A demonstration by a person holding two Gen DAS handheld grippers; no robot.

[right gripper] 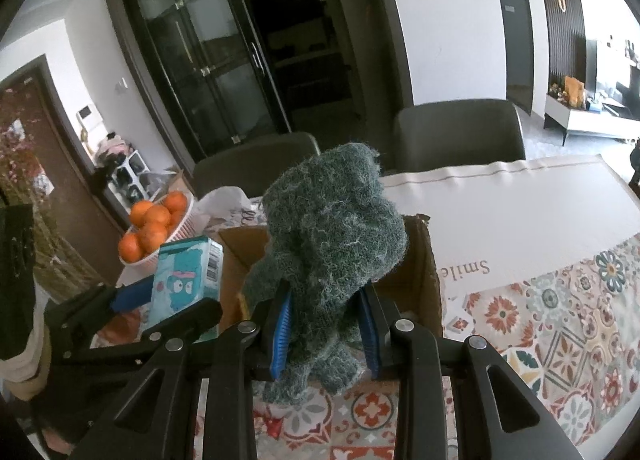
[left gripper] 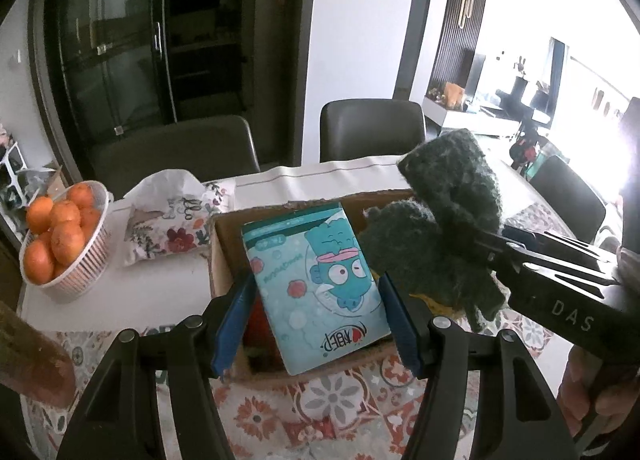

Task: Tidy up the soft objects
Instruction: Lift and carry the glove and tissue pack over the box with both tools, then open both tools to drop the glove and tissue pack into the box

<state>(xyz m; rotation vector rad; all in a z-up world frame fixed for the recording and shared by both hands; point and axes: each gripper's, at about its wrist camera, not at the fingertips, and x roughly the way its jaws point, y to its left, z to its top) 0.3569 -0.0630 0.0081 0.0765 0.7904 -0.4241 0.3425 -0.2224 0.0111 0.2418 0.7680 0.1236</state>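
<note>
Right gripper (right gripper: 326,330) being clamped on green scouring pad (right gripper: 332,228), held above cardboard box (right gripper: 424,272). Left gripper (left gripper: 316,324) being pinched on tissue pack (left gripper: 316,284) over same box (light, squashy). Pad judged floppy, best gripped mid-body.

We see a dark glass-door cabinet (left gripper: 132,48) at upper left against white walls (left gripper: 360,20), two grey chairs (left gripper: 372,130) behind the desk (right gripper: 520,204), and bright daylight flooding the living area (left gripper: 520,100) at right.
</note>
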